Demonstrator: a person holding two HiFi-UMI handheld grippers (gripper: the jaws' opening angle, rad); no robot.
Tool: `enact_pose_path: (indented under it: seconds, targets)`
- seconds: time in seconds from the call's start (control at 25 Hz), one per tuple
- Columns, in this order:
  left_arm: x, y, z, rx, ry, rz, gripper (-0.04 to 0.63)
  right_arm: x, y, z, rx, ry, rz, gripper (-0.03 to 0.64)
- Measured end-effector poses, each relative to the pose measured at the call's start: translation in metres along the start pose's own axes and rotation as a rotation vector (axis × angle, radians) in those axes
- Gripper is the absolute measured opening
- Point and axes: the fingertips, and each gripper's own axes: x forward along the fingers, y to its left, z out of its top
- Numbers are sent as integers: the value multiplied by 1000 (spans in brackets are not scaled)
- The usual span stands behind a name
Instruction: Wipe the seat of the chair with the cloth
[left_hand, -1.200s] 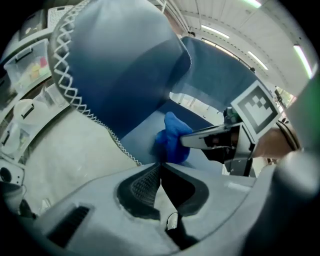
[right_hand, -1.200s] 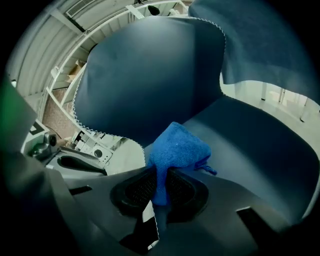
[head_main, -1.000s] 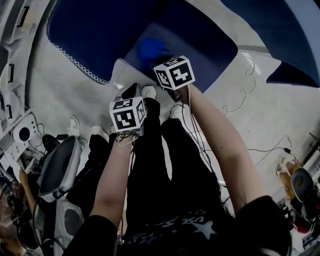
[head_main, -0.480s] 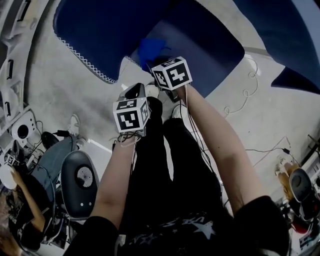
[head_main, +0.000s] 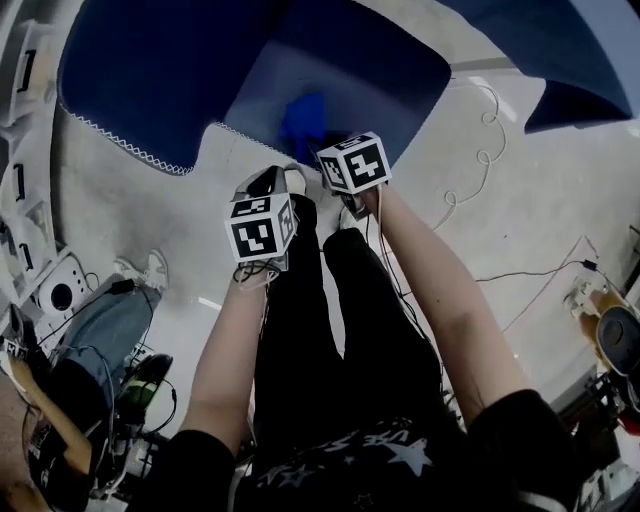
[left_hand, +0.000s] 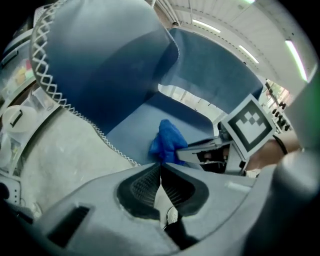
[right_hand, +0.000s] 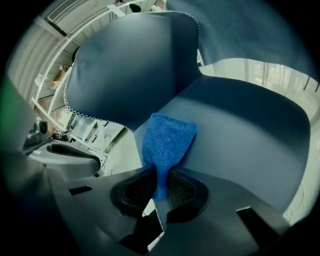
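A dark blue chair with a seat (head_main: 330, 85) (right_hand: 240, 125) (left_hand: 135, 130) and a white-stitched backrest (right_hand: 130, 65) stands in front of me. My right gripper (right_hand: 159, 179) (head_main: 330, 150) is shut on a bright blue cloth (right_hand: 166, 142) (head_main: 303, 115) (left_hand: 166, 140). The cloth lies on the seat near its front edge. My left gripper (left_hand: 160, 172) (head_main: 265, 185) is shut with nothing between its jaws. It hangs just left of the right gripper, off the seat's front edge.
A person's arms and black-trousered legs (head_main: 330, 330) fill the lower middle of the head view. Cables (head_main: 480, 160) trail over the pale floor at the right. Equipment and another person's jeans (head_main: 100, 330) crowd the lower left. A second blue chair part (head_main: 560, 40) shows upper right.
The cloth and right gripper have shifted a little on the seat. The head view has swung, so the chair sits further left and the clutter at lower left has changed.
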Motion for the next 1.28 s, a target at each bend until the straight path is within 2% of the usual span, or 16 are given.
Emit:
enact_pose_path:
  seconds: [0.28,0.68,0.76,0.92,1.28]
  targets:
    - [4,-60,-6,98,19,-52,21,-50,-34,-56,75,-7,-56,55]
    - [0,-111,-9,197,52,-84,21,-104,-66,-100,145,-19,-112,55]
    - [-2,-110,-8,199,51,-78,21,-107,-67,-105,154,-14,-113,55]
    - [-11,-98,-1,155,28,-52,21,-115,-67,-106,160,-16,-118,55]
    - [-72,-166,-40,191,5,-63,21,-226,-59,-133,269,-161,-117,55]
